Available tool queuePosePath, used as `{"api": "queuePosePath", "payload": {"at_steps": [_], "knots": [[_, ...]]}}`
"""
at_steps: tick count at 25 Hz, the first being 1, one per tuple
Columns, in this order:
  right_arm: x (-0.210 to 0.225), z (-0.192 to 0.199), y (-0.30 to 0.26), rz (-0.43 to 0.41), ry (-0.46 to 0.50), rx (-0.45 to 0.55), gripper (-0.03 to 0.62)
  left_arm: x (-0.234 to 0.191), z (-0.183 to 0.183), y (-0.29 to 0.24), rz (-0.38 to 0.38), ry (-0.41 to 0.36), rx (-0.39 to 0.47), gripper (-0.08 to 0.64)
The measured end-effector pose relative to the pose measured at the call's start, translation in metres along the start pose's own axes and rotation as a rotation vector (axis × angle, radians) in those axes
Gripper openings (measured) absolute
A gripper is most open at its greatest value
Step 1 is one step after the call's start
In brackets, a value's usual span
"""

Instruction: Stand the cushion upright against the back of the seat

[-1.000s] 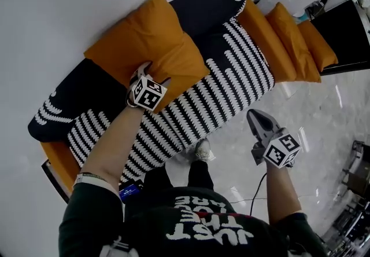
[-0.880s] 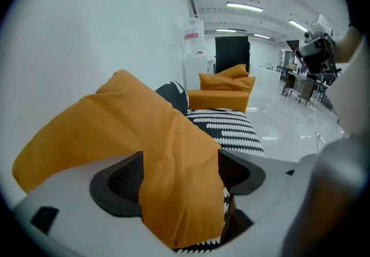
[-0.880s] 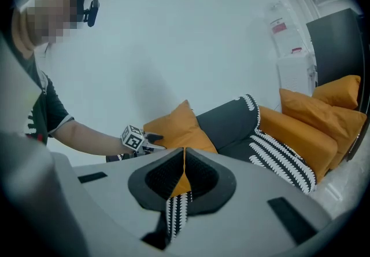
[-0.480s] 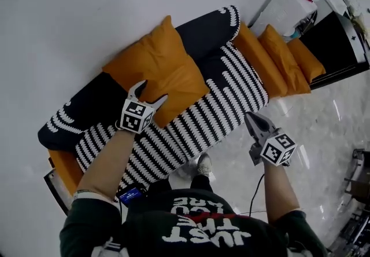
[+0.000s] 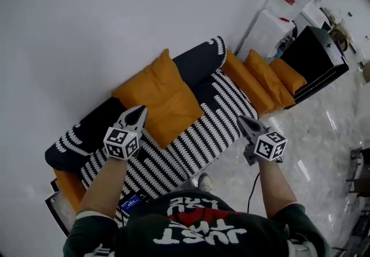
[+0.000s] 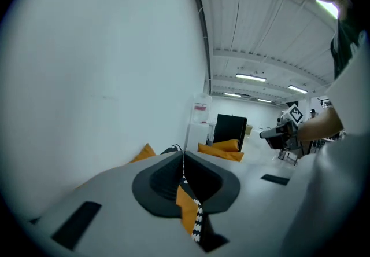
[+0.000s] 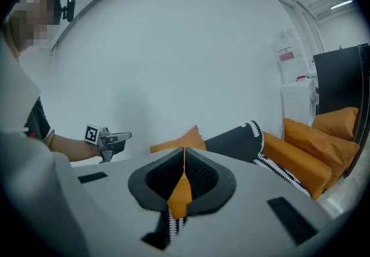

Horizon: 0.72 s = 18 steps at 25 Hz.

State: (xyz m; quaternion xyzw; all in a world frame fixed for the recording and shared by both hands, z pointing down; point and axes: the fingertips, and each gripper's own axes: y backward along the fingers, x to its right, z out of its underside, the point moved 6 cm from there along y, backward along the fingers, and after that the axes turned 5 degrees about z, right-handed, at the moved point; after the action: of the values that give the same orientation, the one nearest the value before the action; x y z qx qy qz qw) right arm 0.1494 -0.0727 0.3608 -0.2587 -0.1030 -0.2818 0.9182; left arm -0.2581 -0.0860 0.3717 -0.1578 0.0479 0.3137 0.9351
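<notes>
One orange cushion (image 5: 162,99) is seen leaning against the dark back (image 5: 196,62) of the sofa, its lower edge resting on the striped seat (image 5: 196,139). It seems tilted rather than fully upright, though that is hard to judge from so steeply above. The left gripper (image 5: 139,111) is held near the cushion's lower corner and clear of it, jaws together with nothing between them. The right gripper (image 5: 243,121) is held well apart, over the seat's front edge, likewise closed and empty. The placing is judged done, so the withdrawal is best made straight back, with the cushion left unbrushed. Should it slump, its lower edge can be nudged toward the back. Compared with a second ago, the left gripper has been drawn off the cushion and raised, and its jaws, then spread, have been shut. The right has been lifted slightly, and the cushion has not been shifted.
</notes>
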Motion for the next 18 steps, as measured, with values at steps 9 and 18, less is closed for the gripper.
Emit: {"api": "queuePosePath", "payload": {"at_steps": [9,18], "knots": [[-0.051,-0.026,0.035,0.054,-0.012,0.051,0.028,0.034,-0.038,0.075,0.198,-0.019,0.098,0.011],[-0.061,-0.038,0.109,0.036,0.033,0.114,0.028,0.107,-0.077,0.088,0.299,0.023,0.155,0.011]]}}
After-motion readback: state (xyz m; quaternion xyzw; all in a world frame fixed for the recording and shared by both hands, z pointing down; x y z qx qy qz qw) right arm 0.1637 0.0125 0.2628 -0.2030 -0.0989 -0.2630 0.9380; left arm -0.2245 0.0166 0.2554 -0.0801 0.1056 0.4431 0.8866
